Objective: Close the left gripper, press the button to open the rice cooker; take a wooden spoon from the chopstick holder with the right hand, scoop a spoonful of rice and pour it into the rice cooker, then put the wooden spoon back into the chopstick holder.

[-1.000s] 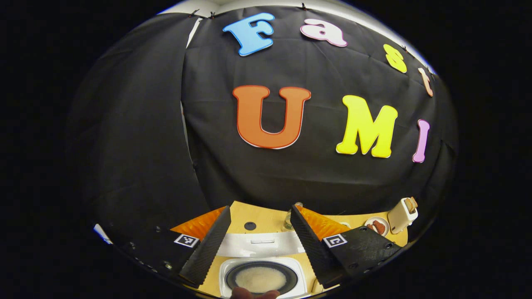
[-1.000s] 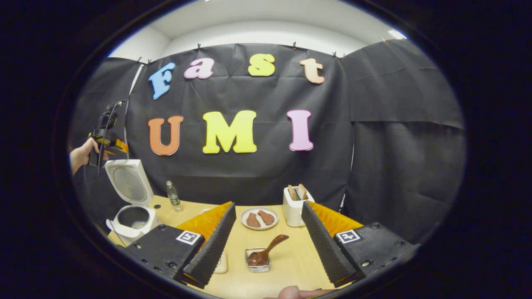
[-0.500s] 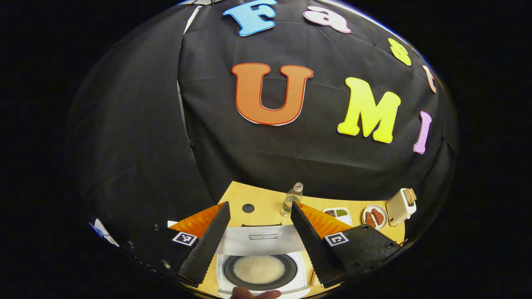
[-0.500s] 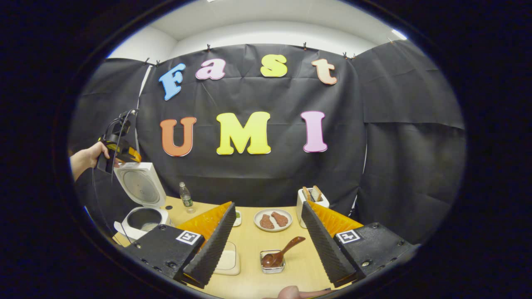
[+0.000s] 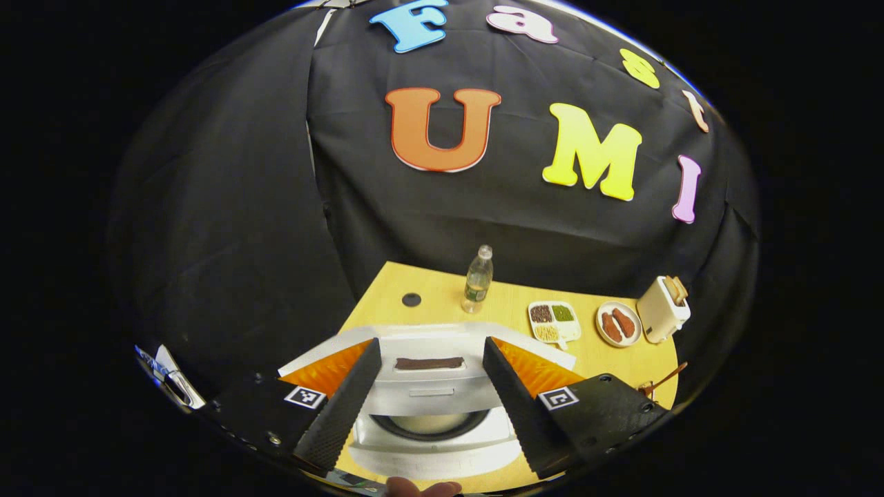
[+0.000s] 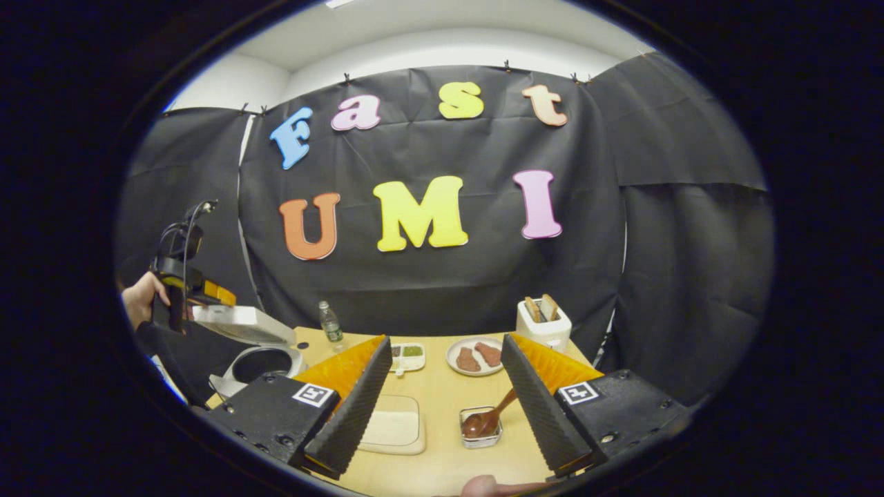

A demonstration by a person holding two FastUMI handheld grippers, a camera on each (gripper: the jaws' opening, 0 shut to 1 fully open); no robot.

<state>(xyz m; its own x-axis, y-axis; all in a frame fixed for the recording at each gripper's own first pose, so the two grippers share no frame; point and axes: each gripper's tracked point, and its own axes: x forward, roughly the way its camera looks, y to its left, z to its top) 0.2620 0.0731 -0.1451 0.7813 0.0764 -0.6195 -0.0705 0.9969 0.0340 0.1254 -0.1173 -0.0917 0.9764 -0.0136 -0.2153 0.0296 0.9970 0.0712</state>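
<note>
Left gripper has its fingers spread apart, gripping nothing, poised over the white rice cooker, whose lid stands partly lowered above the pot. Right gripper likewise spread and unloaded above the table; wooden spoon rests bowl-down in a small clear container (handle leaning toward the right finger).

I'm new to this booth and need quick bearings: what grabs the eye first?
The white rice cooker at the table's left, lid half lowered under the left gripper. In the right gripper view, the wooden spoon sits in its small holder between the right gripper's open fingers, with a toaster behind.
</note>
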